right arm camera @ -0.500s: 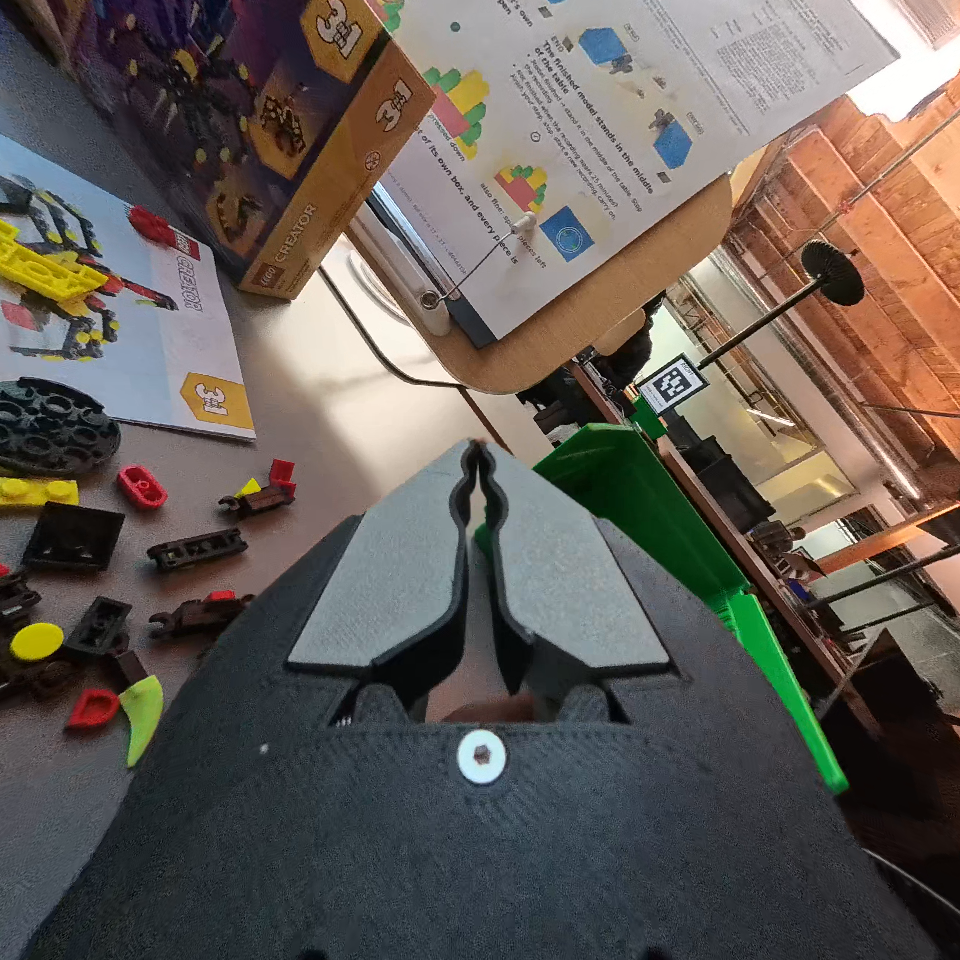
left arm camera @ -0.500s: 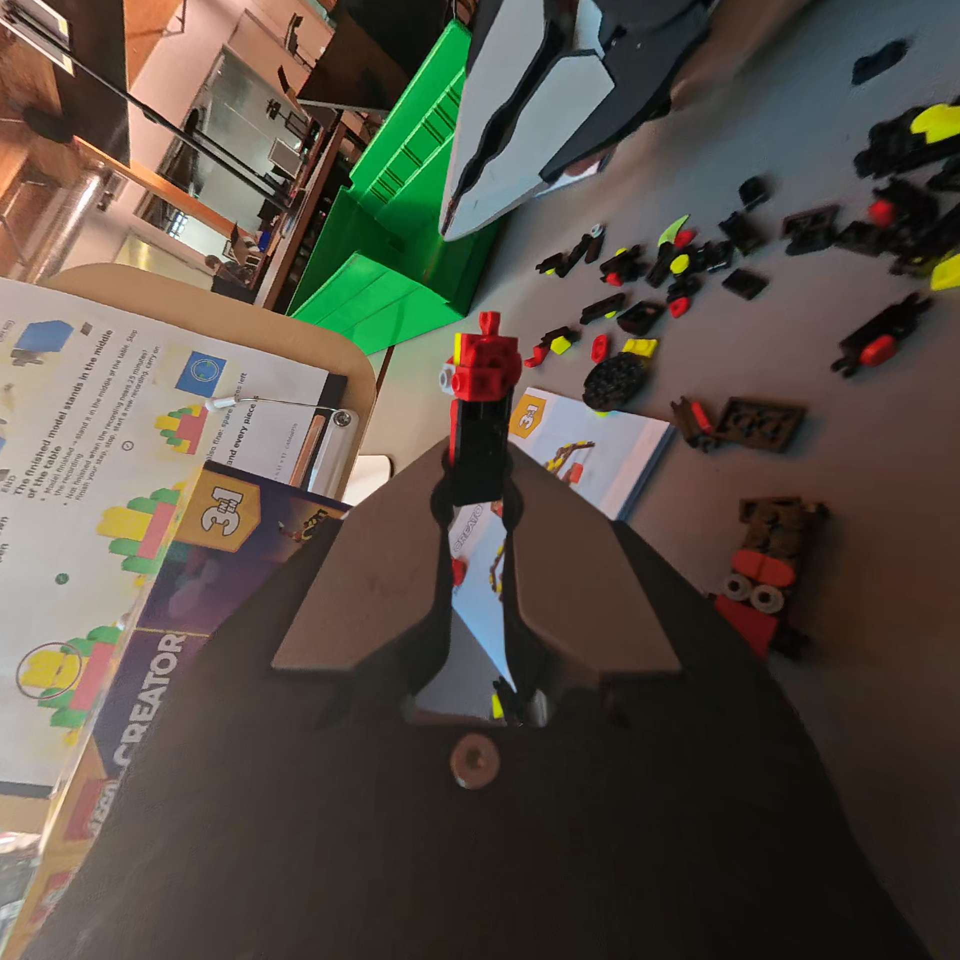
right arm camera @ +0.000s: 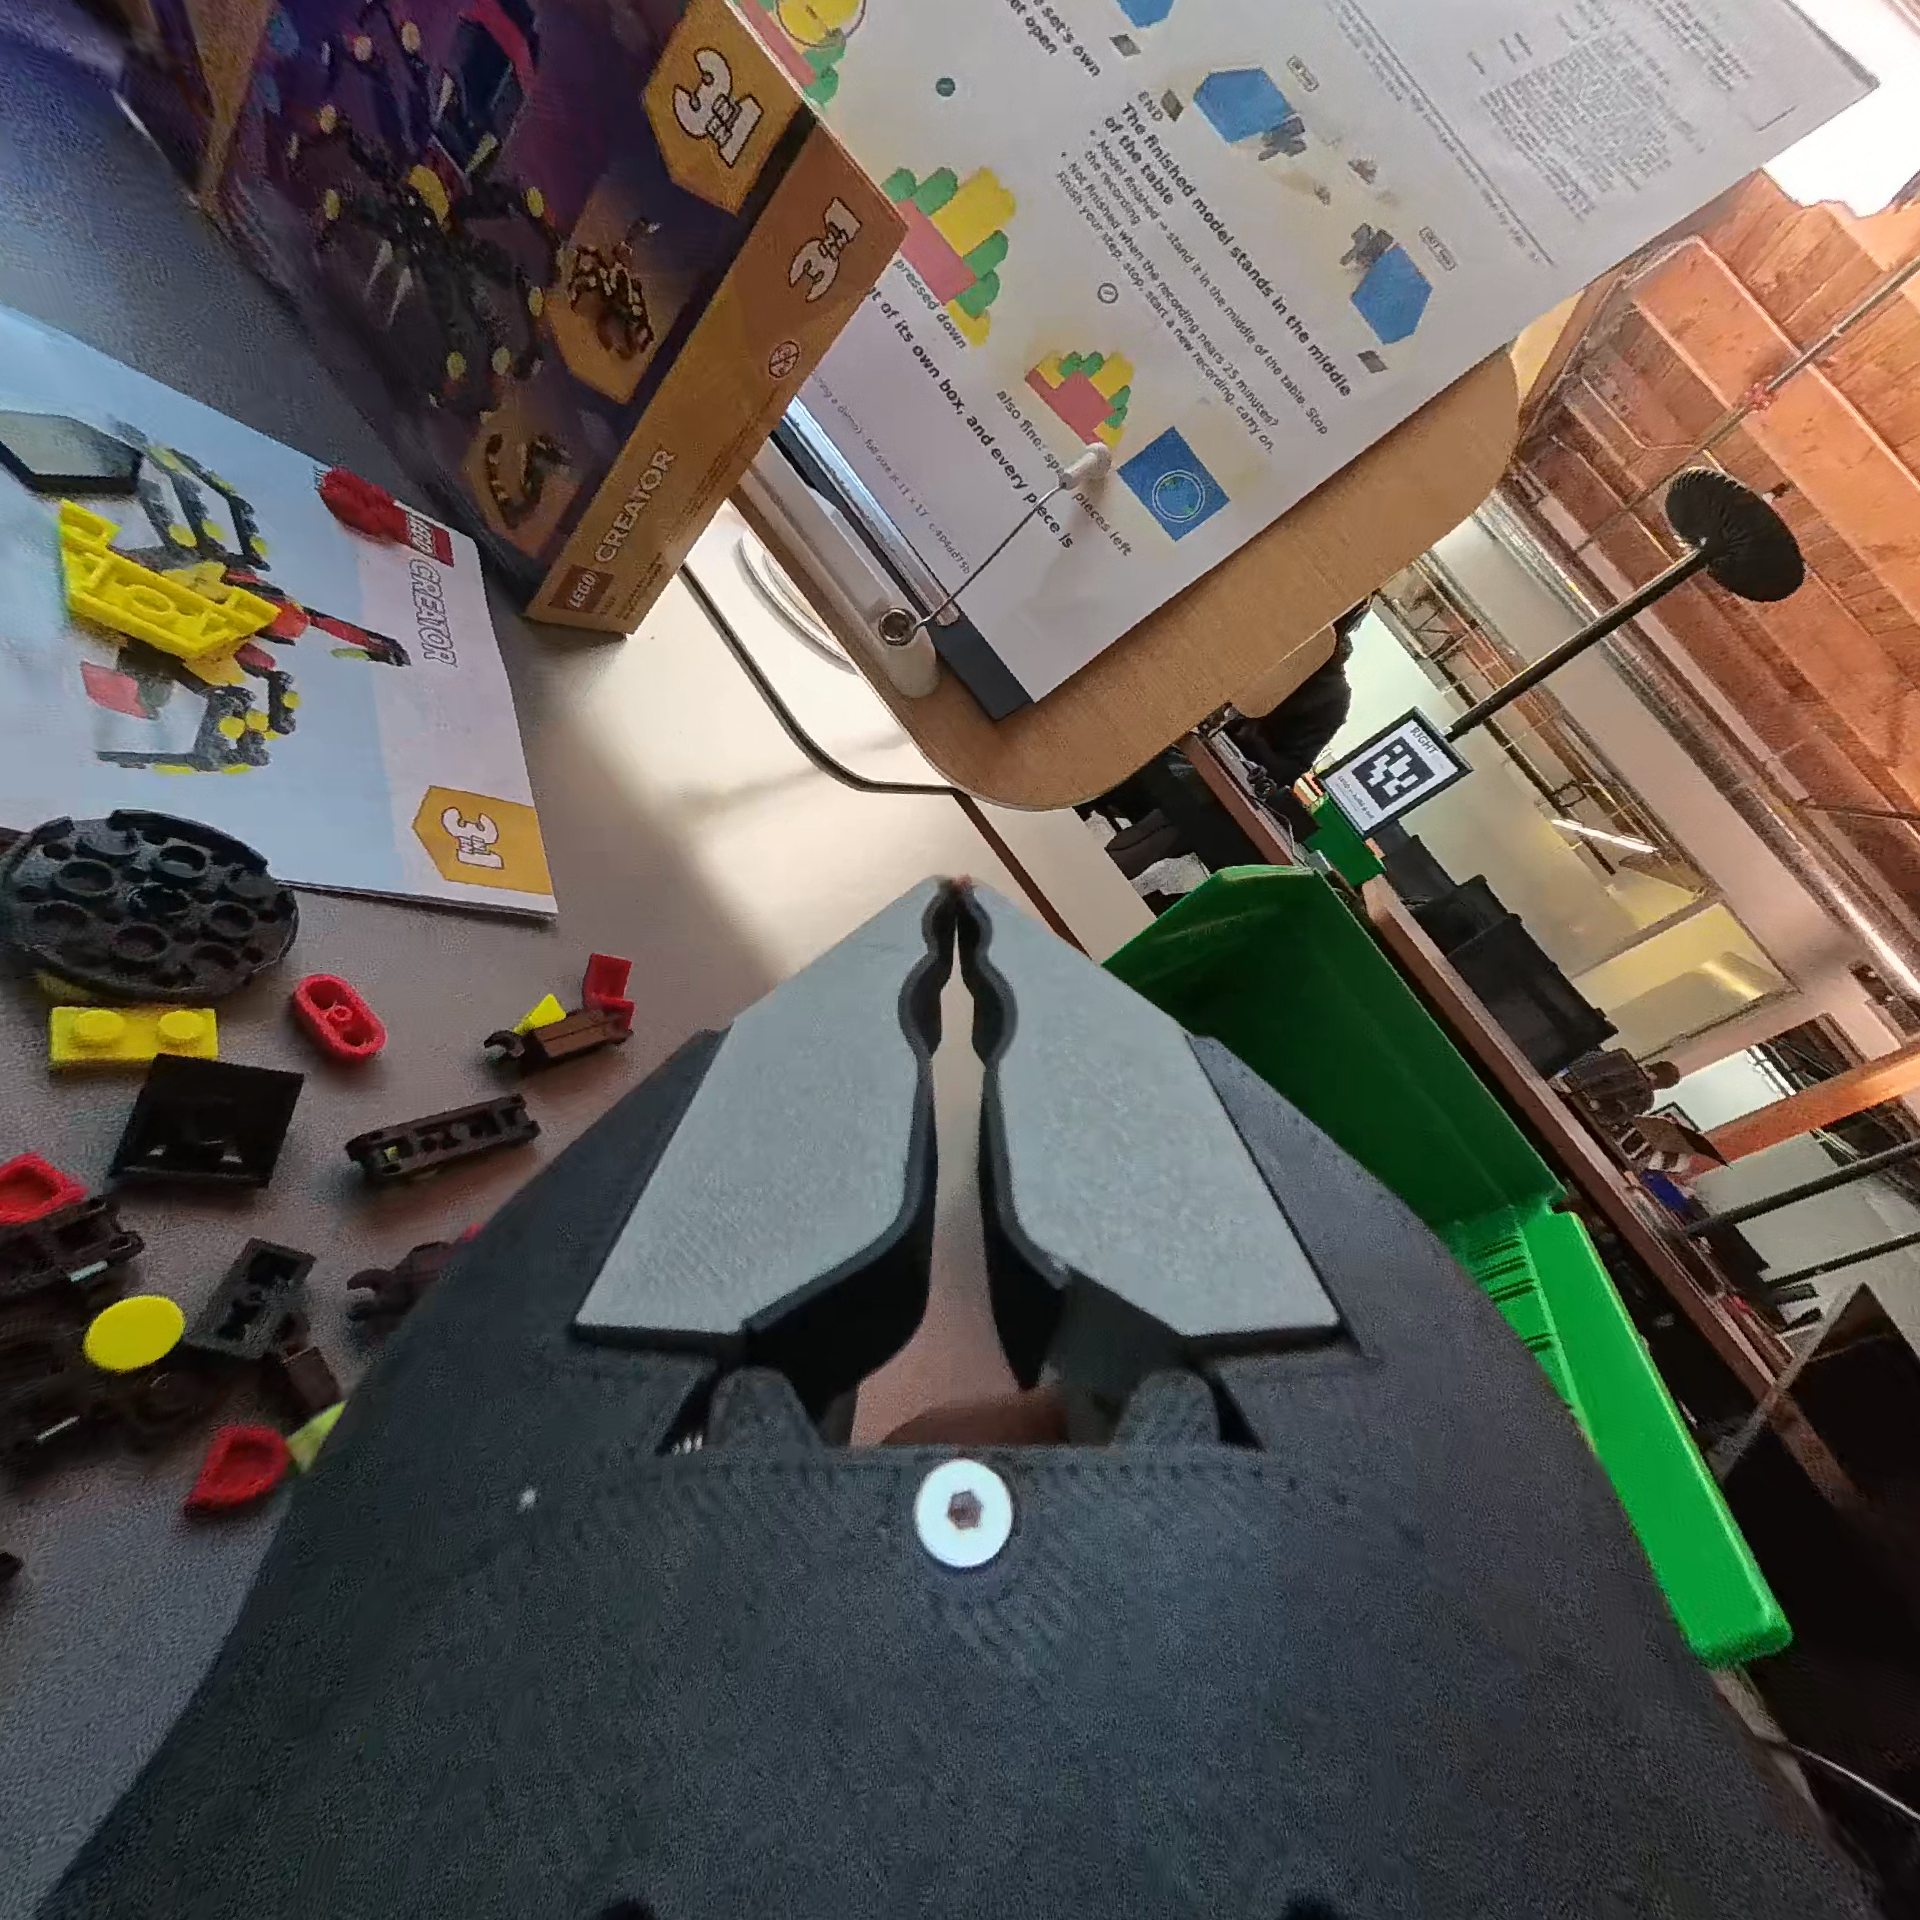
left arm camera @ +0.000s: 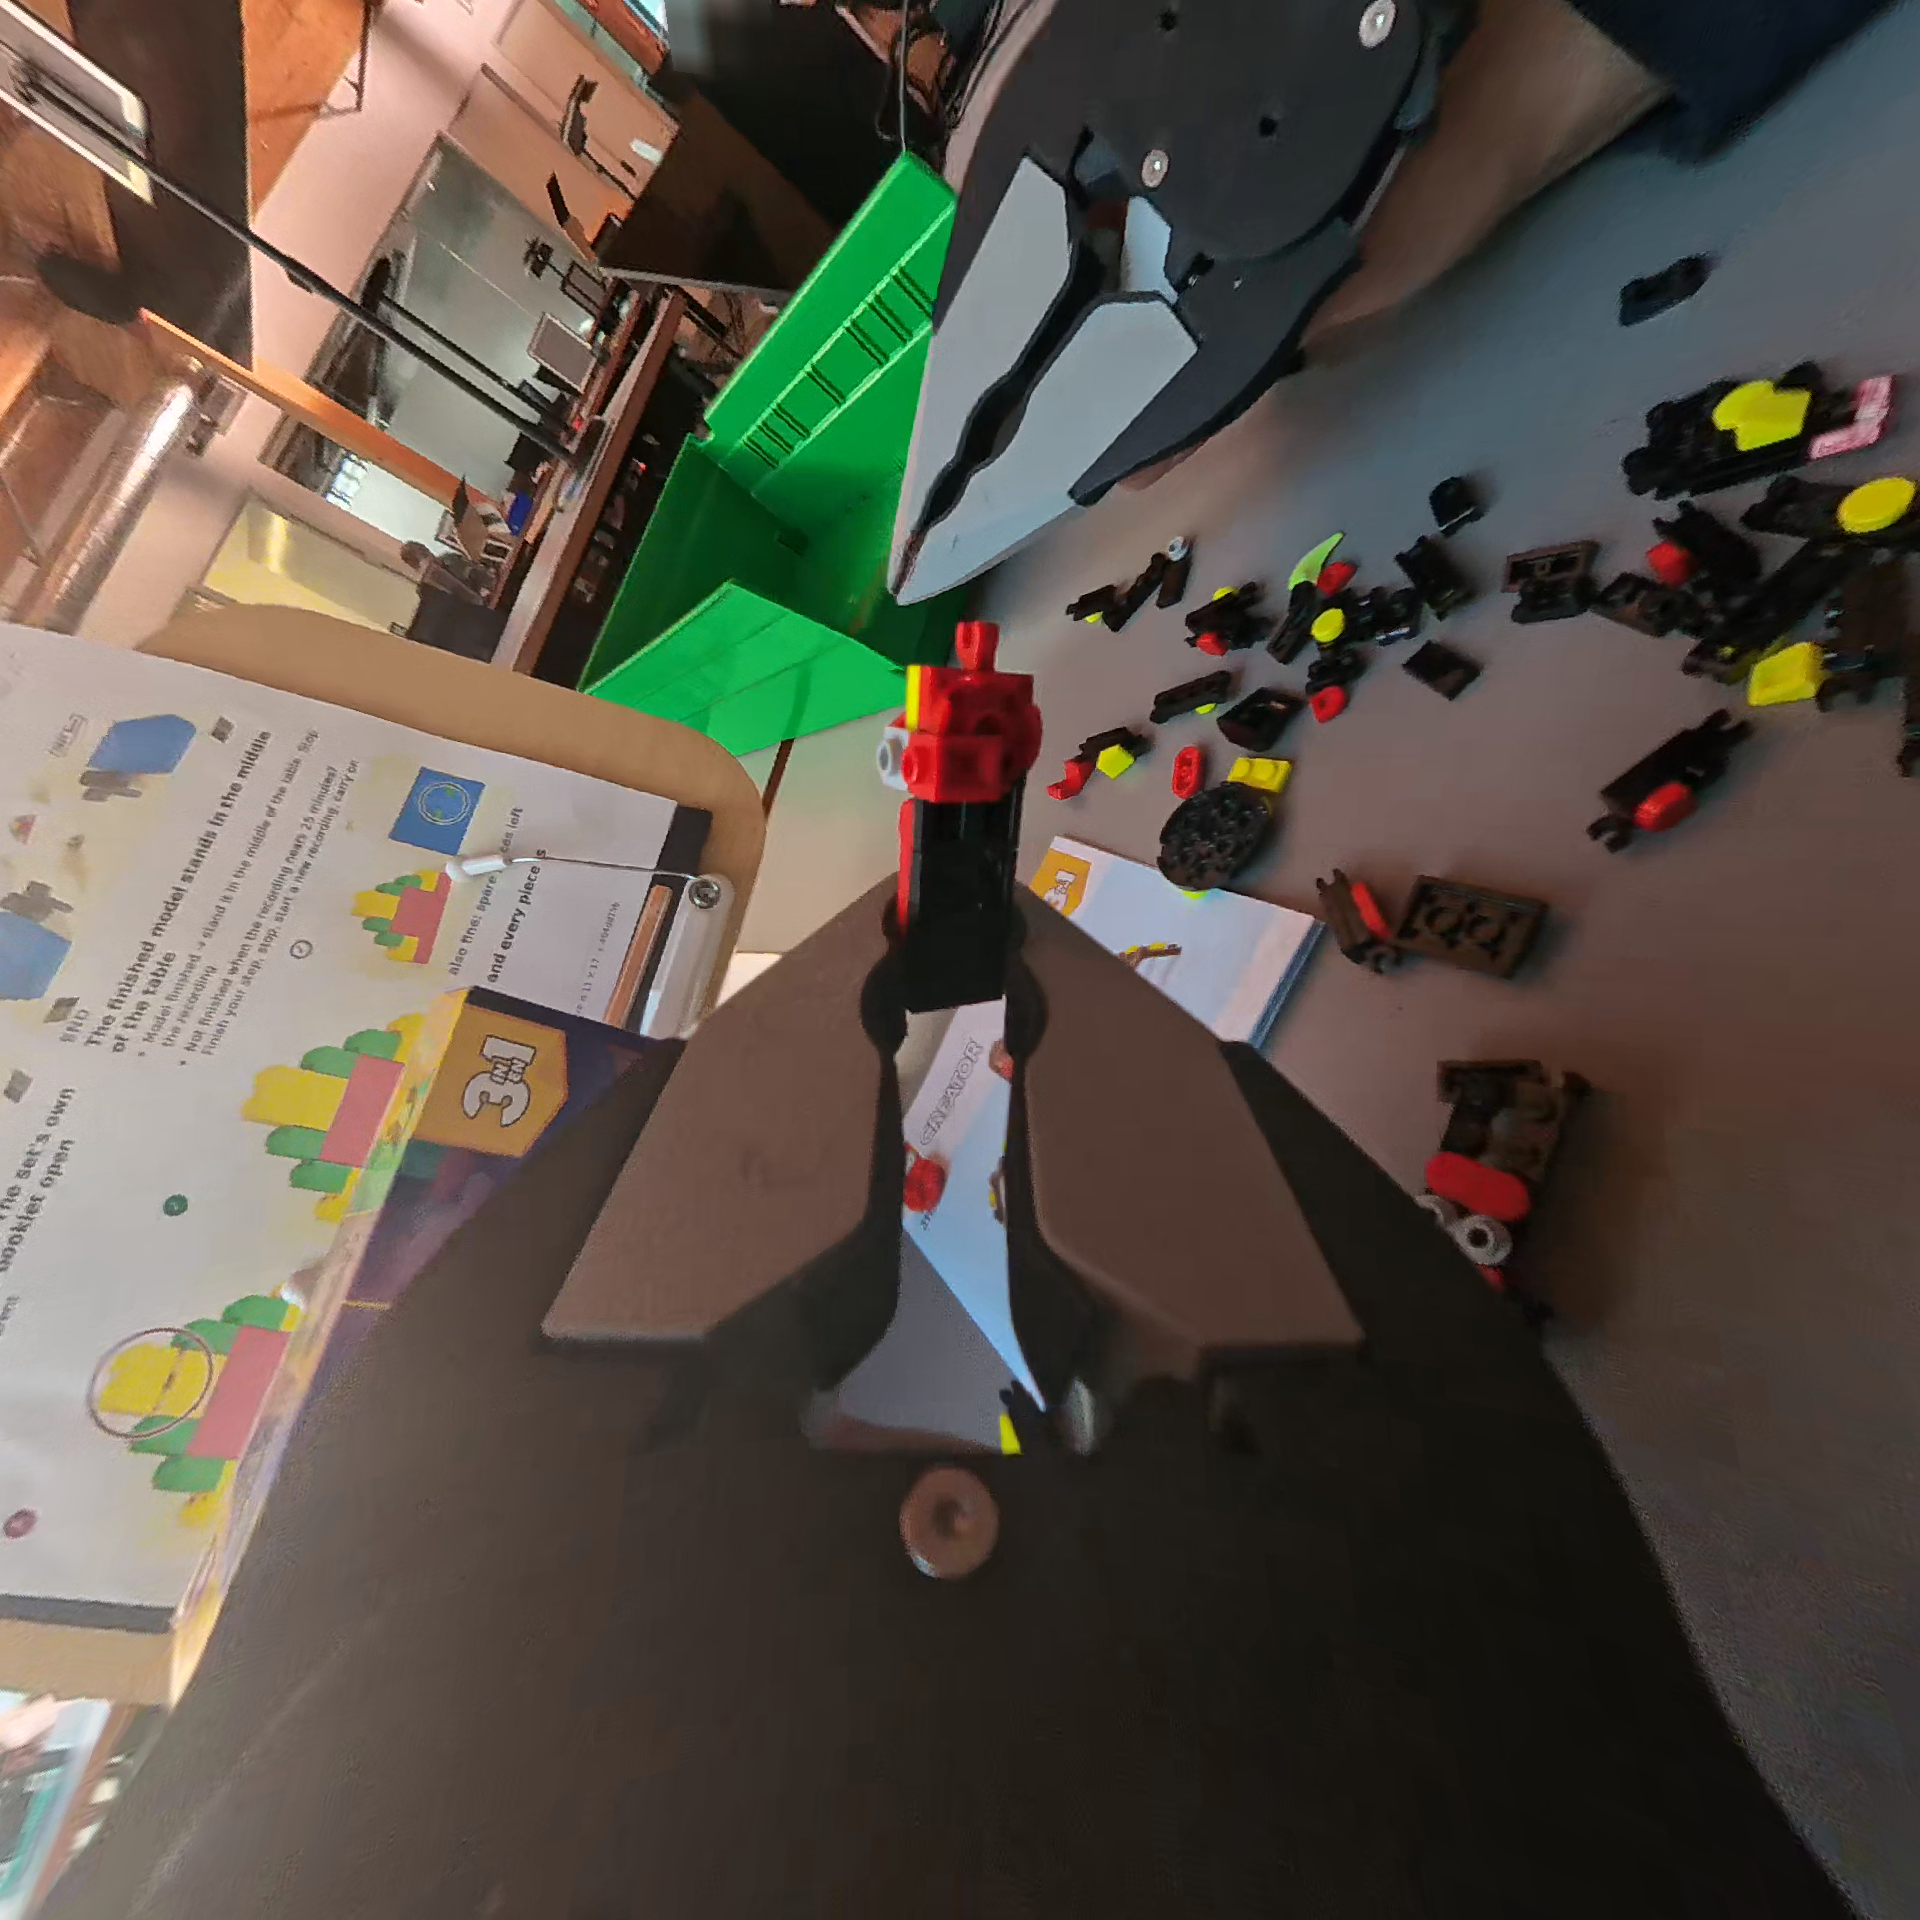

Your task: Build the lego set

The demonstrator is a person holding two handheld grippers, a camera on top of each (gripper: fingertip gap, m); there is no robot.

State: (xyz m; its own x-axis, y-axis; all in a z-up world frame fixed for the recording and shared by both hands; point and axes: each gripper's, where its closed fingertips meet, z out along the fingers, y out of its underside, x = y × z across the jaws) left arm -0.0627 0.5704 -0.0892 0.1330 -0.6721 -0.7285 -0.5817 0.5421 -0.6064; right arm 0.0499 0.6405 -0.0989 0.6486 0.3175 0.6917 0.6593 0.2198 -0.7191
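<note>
Left wrist: tool (left arm camera: 951, 971) pinching 1 subassembly (left arm camera: 961, 831) (red-topped).

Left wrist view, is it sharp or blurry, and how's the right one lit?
Left wrist view: the red and black assembly in the left gripper is sharp; loose pieces at the right edge smear. Right wrist view: the right gripper is evenly lit, background windows glare, straight edges bow.

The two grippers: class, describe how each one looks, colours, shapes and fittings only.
Both are black wedge-shaped shells. The left gripper has flat panels on two tapering fingers with wavy inner edges, plus a round screw. The right gripper has grey textured panels, the same wavy edges and a silver hex screw.
</note>
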